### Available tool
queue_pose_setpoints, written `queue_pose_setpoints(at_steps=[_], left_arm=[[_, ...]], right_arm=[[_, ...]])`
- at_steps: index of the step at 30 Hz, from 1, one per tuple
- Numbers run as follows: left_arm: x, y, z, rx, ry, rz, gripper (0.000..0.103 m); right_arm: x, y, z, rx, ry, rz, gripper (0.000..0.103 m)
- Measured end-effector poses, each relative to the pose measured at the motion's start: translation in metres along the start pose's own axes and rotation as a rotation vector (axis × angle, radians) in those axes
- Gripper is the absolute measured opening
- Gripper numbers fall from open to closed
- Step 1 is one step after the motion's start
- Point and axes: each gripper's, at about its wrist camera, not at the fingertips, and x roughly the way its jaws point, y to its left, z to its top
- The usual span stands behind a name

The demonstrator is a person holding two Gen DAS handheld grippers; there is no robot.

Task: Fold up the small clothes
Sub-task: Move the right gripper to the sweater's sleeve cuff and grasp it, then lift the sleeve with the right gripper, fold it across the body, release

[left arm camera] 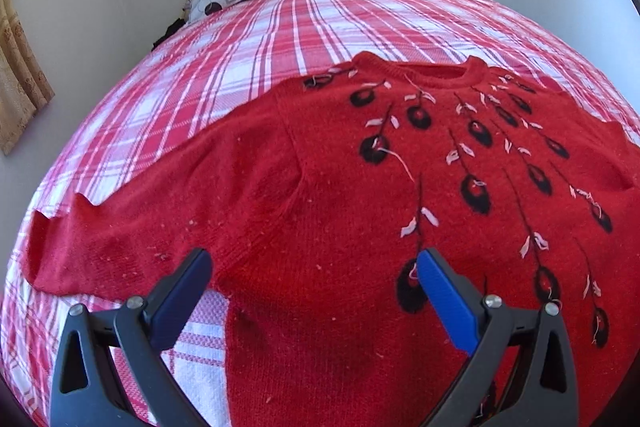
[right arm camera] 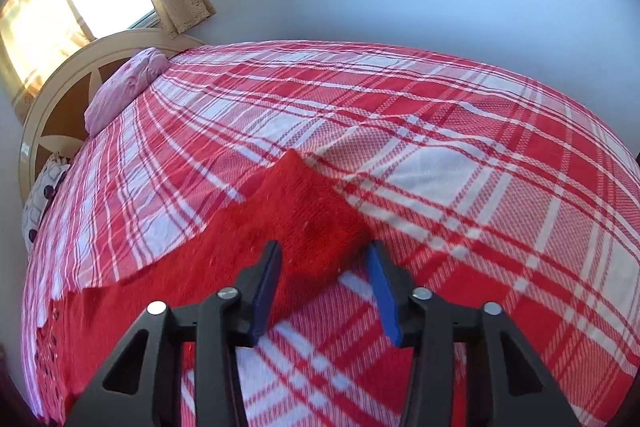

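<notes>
A red sweater (left arm camera: 320, 187) is spread flat on the plaid-covered bed (left arm camera: 240, 39). The left gripper (left arm camera: 316, 259) is held wide apart above its body. The right gripper (right arm camera: 324, 253) is partly narrowed around the sleeve cuff (right arm camera: 316, 219), not yet pinching.

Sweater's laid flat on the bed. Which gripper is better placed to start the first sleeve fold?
Right, probably. The right gripper already straddles the sleeve end, pads not yet pressing. The left gripper hangs open over the sweater body near the armpit.
</notes>
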Motion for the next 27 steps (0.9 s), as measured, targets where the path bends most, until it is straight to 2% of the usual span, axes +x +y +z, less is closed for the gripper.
queue_pose_setpoints(at_steps=[1, 3, 5, 10, 14, 20, 23, 27], left_arm=[[0.001, 0.001, -0.001, -0.008, 0.001, -0.004, 0.103], [0.003, 0.001, -0.002, -0.018, 0.005, -0.008, 0.103], [0.005, 0.002, -0.003, -0.025, 0.008, -0.016, 0.103], [0.003, 0.002, -0.005, -0.023, -0.014, -0.020, 0.103], [0.000, 0.001, -0.006, -0.017, -0.031, -0.031, 0.103], [0.000, -0.001, -0.006, -0.007, -0.033, -0.051, 0.103], [-0.001, 0.000, -0.007, -0.015, -0.041, -0.061, 0.103], [0.000, 0.002, -0.008, -0.021, -0.042, -0.072, 0.103]], right_arm=[[0.003, 0.000, 0.002, 0.009, -0.002, -0.001, 0.034], [0.005, -0.001, 0.006, 0.028, -0.003, 0.011, 0.020], [0.006, -0.001, 0.009, 0.045, 0.002, 0.021, 0.012], [-0.014, 0.026, 0.012, 0.012, -0.026, 0.065, 0.009], [-0.042, 0.076, 0.010, -0.068, -0.046, 0.152, 0.008], [-0.071, 0.179, -0.007, -0.209, -0.036, 0.293, 0.008], [-0.077, 0.230, -0.028, -0.279, -0.010, 0.357, 0.008], [-0.088, 0.304, -0.075, -0.399, 0.028, 0.460, 0.007]])
